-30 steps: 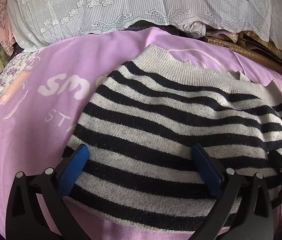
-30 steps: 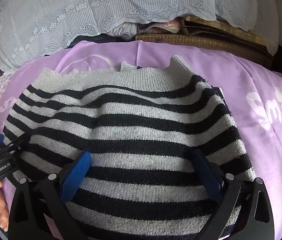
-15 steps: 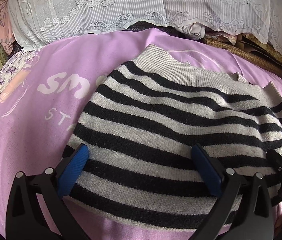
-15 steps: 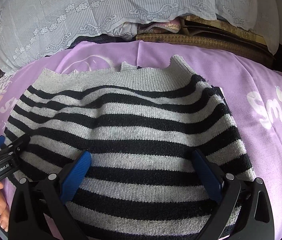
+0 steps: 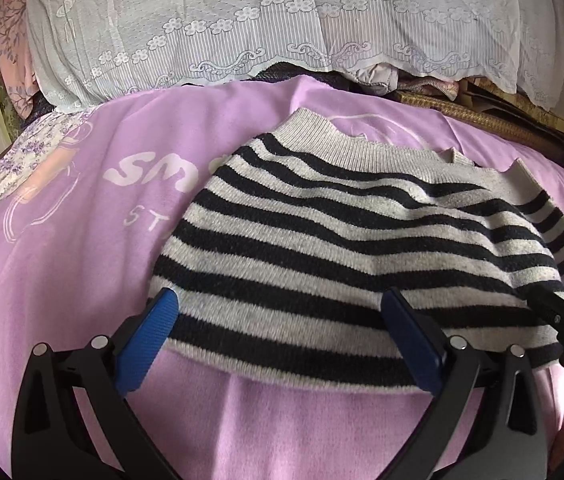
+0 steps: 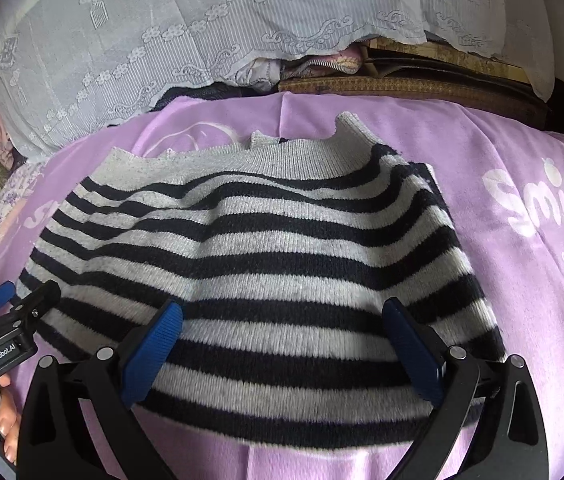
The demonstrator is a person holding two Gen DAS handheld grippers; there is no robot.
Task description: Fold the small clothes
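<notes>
A small grey and black striped knit sweater (image 5: 354, 248) lies folded on a purple blanket (image 5: 73, 264), its grey ribbed band at the far side. My left gripper (image 5: 282, 312) is open, its blue pads wide apart over the sweater's near left edge, holding nothing. In the right wrist view the same sweater (image 6: 265, 264) fills the middle. There my right gripper (image 6: 282, 316) is open above its near part, also holding nothing. Each gripper shows at the side of the other's view.
A white lace cloth (image 5: 265, 24) covers a pile along the far edge, with woven mats (image 6: 402, 84) and bundled fabrics below it. The purple blanket (image 6: 542, 280) carries white lettering. A floral sheet (image 5: 21, 156) lies at far left. A hand (image 6: 5, 412) holds the left gripper.
Both grippers have drawn back toward me, so the sweater's near hem and more purple blanket now show below it. The sweater itself lies still.
</notes>
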